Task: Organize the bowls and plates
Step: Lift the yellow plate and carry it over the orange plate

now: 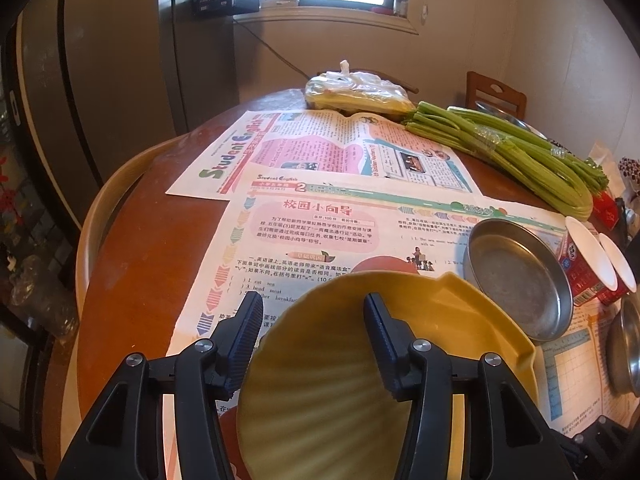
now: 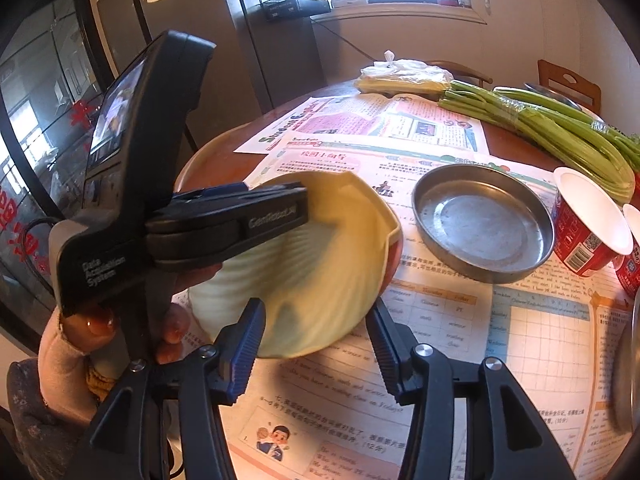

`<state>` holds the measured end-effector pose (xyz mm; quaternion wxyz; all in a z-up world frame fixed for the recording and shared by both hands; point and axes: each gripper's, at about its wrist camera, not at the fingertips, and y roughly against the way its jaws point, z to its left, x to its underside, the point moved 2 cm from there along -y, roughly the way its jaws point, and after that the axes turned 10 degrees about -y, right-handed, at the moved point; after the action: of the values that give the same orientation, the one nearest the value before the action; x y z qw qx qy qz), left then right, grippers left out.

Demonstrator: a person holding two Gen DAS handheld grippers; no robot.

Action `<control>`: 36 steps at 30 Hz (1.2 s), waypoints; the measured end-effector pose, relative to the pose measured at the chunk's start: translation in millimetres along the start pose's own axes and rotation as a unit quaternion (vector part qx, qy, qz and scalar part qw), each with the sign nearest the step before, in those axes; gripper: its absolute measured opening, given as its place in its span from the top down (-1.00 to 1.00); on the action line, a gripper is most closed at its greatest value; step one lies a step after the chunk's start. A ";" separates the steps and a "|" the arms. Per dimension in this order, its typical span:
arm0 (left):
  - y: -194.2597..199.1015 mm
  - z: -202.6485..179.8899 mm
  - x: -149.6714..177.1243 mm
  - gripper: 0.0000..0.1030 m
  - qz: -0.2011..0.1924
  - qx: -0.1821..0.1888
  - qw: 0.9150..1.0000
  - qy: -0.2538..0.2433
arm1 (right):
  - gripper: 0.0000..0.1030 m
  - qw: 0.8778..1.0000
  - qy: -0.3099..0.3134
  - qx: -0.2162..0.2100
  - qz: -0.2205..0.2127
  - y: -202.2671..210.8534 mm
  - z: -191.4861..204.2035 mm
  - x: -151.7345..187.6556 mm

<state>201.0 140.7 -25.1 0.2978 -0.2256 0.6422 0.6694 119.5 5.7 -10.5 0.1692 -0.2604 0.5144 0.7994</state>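
A pale yellow shell-shaped plate point(image 1: 320, 392) point(image 2: 320, 272) is held tilted above the newspaper. My left gripper point(image 1: 312, 308) straddles its rim, one finger behind the wall and one inside the hollow, shut on it. In the right wrist view the left gripper point(image 2: 296, 200) reaches in from the left onto the plate's far rim, with a person's hand point(image 2: 100, 324) on its handle. My right gripper point(image 2: 316, 312) stands open in front of the plate's near edge, and its pads do not press on the plate. A round steel dish point(image 1: 520, 280) point(image 2: 480, 220) sits just right of the plate.
Newspapers point(image 1: 320, 216) cover the round wooden table point(image 1: 140, 240). Two red paper cups point(image 1: 580, 272) point(image 2: 588, 224) lie right of the steel dish. Another steel bowl point(image 1: 624, 344) point(image 2: 628, 368) is at the right edge. Celery point(image 1: 500, 148) and a plastic bag point(image 1: 356, 92) lie at the back.
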 end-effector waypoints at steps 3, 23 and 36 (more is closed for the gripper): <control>9.5 3.4 1.3 -0.06 -0.008 0.000 1.000 0.004 | -0.02 1.000 0.001 0.000 0.002 0.3 1.8 2.6; 31.2 8.6 26.2 -0.06 0.007 -0.033 0.999 -0.020 | -0.02 0.999 0.030 -0.020 -0.003 15.5 19.2 11.1; 15.4 15.5 24.8 -0.06 0.023 -0.043 0.999 -0.009 | -0.03 0.996 0.072 -0.048 0.006 16.0 39.2 23.7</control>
<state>173.8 158.9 -29.8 0.2777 -0.2171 0.6153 0.7051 82.3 34.9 0.5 0.1142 -0.3225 0.4876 0.8033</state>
